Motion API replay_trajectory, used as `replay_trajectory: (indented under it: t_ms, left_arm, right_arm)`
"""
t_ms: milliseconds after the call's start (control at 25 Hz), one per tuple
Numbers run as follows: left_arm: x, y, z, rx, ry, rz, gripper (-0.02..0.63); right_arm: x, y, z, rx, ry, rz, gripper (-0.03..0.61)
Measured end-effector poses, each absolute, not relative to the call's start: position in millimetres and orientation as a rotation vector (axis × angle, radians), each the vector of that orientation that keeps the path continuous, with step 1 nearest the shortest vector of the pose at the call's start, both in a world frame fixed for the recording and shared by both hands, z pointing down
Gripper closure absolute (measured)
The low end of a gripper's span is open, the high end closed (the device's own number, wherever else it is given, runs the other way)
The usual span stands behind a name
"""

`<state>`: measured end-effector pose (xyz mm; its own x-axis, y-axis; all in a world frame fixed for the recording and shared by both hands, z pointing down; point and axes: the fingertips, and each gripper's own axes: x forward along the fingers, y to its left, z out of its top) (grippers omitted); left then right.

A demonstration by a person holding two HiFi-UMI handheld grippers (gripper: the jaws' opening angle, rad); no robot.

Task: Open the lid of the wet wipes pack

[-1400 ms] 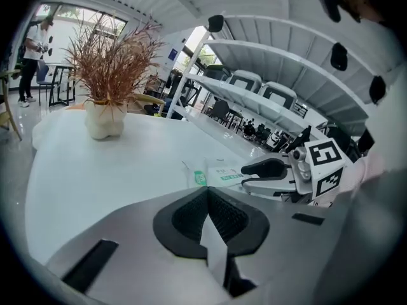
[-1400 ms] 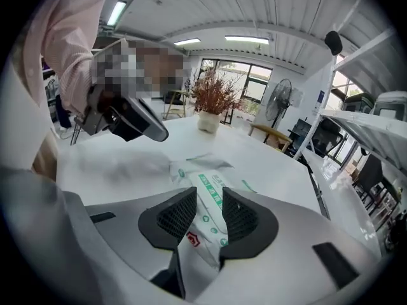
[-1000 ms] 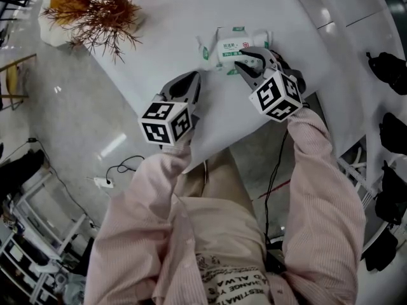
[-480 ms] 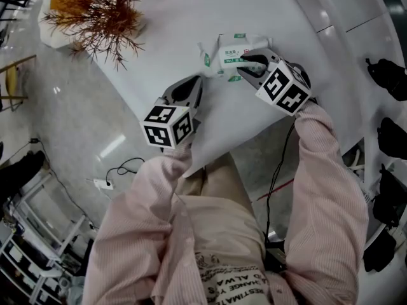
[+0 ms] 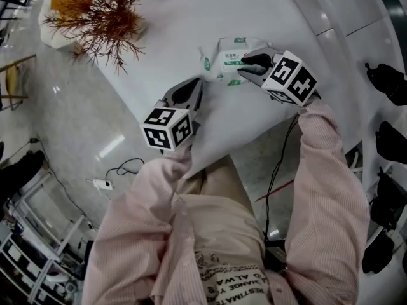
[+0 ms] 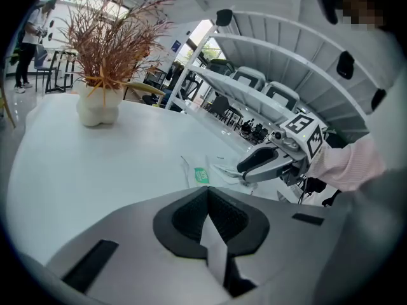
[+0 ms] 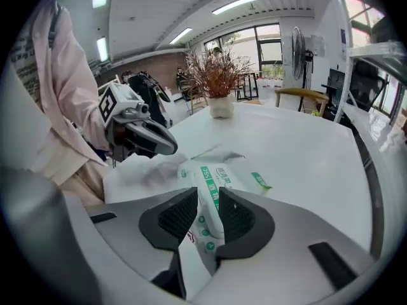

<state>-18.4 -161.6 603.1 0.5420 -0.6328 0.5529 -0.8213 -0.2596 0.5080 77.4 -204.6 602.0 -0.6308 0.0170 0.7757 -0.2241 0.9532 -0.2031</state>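
Observation:
A white and green wet wipes pack [image 5: 234, 54] lies flat on the white table [image 5: 184, 18]. My right gripper [image 5: 245, 67] straddles its near right end. In the right gripper view the pack [image 7: 219, 176] fills the gap of my right gripper [image 7: 205, 199] and both pads touch it; these jaws have just been closing with the pack between them. My left gripper [image 5: 194, 83] rests on the table just short of the pack's left sealed flap [image 5: 205, 60], tips together, nothing in them. The left gripper view shows the pack [image 6: 202, 175] ahead, with the right gripper [image 6: 245, 171] on it.
A white vase of dry reddish branches [image 5: 95, 8] stands at the table's far left, also the vase [image 7: 221, 105] beyond the pack. The table's near edge [image 5: 210, 151] runs just behind both grippers. Chairs and white shelving [image 6: 267, 88] lie beyond the table.
The right gripper has rolled and tipped over the pack's end, its marker cube swinging up and to the right. The pack and the left gripper have stayed put.

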Motion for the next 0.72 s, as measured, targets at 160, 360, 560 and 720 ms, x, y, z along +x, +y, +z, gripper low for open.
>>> replay_trajectory:
  t_ms: [160,360,560,720]
  left_arm:
    - [-19,-164,603,1.984,-1.177,0.295,0.614]
    - [-21,-167,603,1.975,-1.185,0.288,0.614]
    - [-25,-170,602,1.966,-1.200,0.270,0.614]
    - [-24,-173,600,1.960,-1.206,0.261,0.614]
  right_arm:
    - [77,-207,598,0.123,-2.236,0.382,0.482]
    - [76,-209,594,0.104,-2.258,0.355,0.483]
    - [73,-217,583,0.123,-2.315,0.312,0.498]
    - [71,-224,576,0.133,-2.349,0.304,0.511]
